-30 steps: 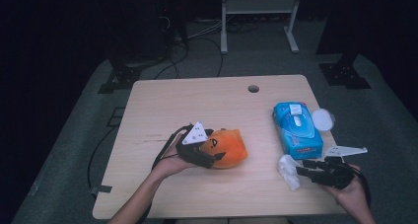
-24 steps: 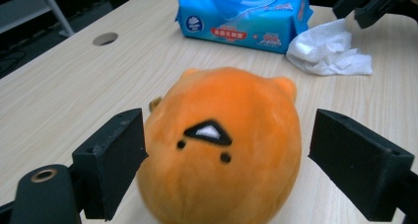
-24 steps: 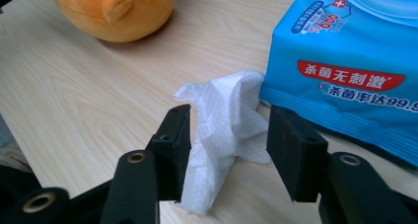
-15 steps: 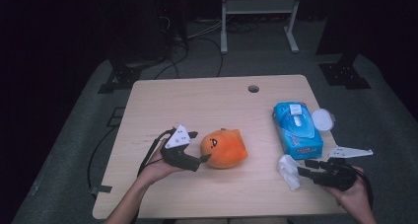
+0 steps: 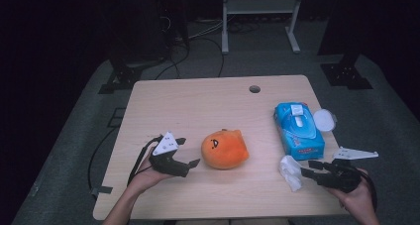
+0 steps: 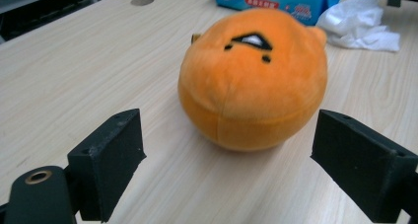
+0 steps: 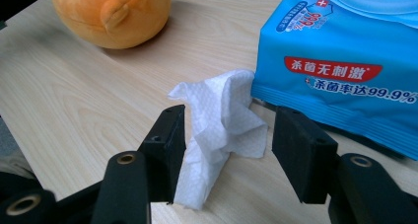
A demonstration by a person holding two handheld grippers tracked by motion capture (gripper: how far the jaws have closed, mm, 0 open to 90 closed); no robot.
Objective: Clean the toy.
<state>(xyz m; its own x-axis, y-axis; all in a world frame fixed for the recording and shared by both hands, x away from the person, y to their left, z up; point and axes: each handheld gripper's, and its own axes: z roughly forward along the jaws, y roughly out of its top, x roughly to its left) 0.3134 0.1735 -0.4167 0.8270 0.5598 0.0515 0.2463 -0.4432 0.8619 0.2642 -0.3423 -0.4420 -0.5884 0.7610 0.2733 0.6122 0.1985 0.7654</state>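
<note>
**Wipe between my right jaws, plush toy just let go by the left**

Wipe (image 7: 222, 130), white and crumpled, lies on the table (image 5: 198, 106) near its front right edge, touching the near end of the blue wipes pack (image 7: 355, 71). It looks light, limp and prob. damp: no stiffness, so it'll fold and drag rather than slide, and it won't slip or break. My right gripper (image 7: 226, 152) straddles it w/ jaws spread; they've just been opening, the wipe is between them, and the pads aren't pressing, though one pad sits right against its edge. Best hold, I'd judge: the bunched ridge in the middle, where several layers stack, not the thin loose corner toward me, which would peel away alone. Pinch low and firm; a soft sheet needs full closure.

Plush toy (image 6: 254, 78), orange, round, w/ a stitched face, sits mid-table, well left of the wipe. Soft and squashy, light, fuzzy surface w/ good friction; likely to roll a bit on its rounded base. My left gripper (image 6: 229, 172) faces it from just short of it, jaws wide apart and clear of the plush; they've just been opening, nothing between the pads. To retake it I'd span the widest part, across the sides, and let it compress.

Pack's round lid (image 5: 324, 120) stands flipped open on its far side. Cable hole (image 5: 254, 89) lies near the far edge.
</note>
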